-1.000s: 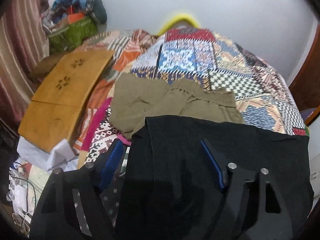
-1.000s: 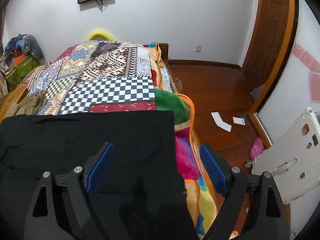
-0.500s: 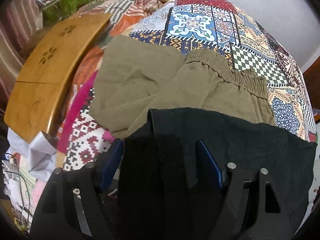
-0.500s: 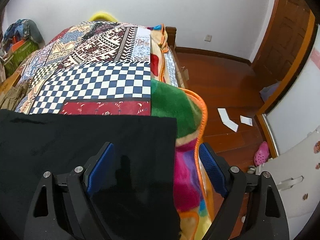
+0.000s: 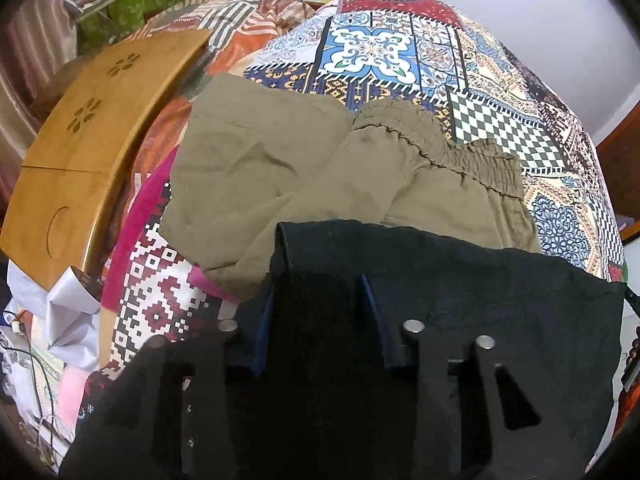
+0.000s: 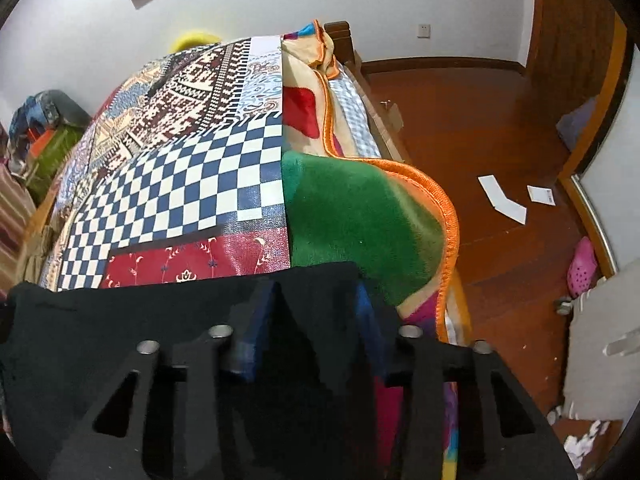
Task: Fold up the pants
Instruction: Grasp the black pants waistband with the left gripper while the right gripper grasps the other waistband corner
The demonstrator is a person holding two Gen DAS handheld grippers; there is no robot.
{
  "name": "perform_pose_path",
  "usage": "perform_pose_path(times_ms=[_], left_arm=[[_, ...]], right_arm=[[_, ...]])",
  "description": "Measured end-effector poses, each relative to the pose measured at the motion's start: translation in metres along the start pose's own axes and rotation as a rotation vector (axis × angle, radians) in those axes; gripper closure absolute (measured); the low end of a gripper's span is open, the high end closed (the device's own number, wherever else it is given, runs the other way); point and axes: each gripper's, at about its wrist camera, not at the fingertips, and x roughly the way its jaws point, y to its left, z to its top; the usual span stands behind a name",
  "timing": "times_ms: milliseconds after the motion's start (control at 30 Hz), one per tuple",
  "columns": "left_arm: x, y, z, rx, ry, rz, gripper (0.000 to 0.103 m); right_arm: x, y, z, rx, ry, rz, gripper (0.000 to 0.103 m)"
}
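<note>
- Where the left wrist view looks down its fingers, the left gripper has its blue-padded fingers pinched on a raised fold of the black pants; the cloth fills the gap between the pads.
- The black pants lie spread across the near part of the bed, on the patchwork bedspread, and their far edge overlaps the lower part of the olive pants.
- The olive pants lie crumpled beyond the black pair, with the elastic waistband toward the right.
- A wooden lap table rests on the left side of the bed, just beside the olive pants but apart from them.
- Crumpled white paper sits below the near end of the wooden lap table.
- On the right wrist view, the right gripper likewise has its fingers closed on the right-hand corner of the black pants, with cloth bunched up between the pads.
- That corner lies near the bed edge, on the bedspread and touching a green fleece blanket with orange trim.
- The wooden floor lies right of the bed and carries white paper slips and a pink shoe, well apart from the pants.
</note>
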Motion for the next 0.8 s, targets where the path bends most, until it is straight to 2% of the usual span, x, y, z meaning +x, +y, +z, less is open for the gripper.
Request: perform_pose_path(times_ms=[133,267,300,667,800], left_arm=[[-0.011,-0.005,-0.001,0.017,-0.022,0.009,0.077],[-0.03,-0.012,-0.001,0.034,-0.068,0.017,0.082],[-0.035,-0.013,-0.001,0.036,-0.079,0.012,0.086],[-0.082,-0.016,0.028,0.06,-0.206,0.037,0.089],[-0.094,-0.02,0.035,0.081,-0.251,0.025,0.09]], right_arm=[[-0.011,0.006,0.003,-0.01,-0.026,0.007,0.085],[-0.029,0.02,0.005,-0.067,-0.098,-0.022,0.088],[-0.033,0.021,0.007,-0.07,-0.112,-0.023,0.089],[-0.062,0.051,0.047,-0.104,-0.269,-0.026,0.091],[-0.075,0.058,0.052,-0.097,-0.317,0.003,0.091]])
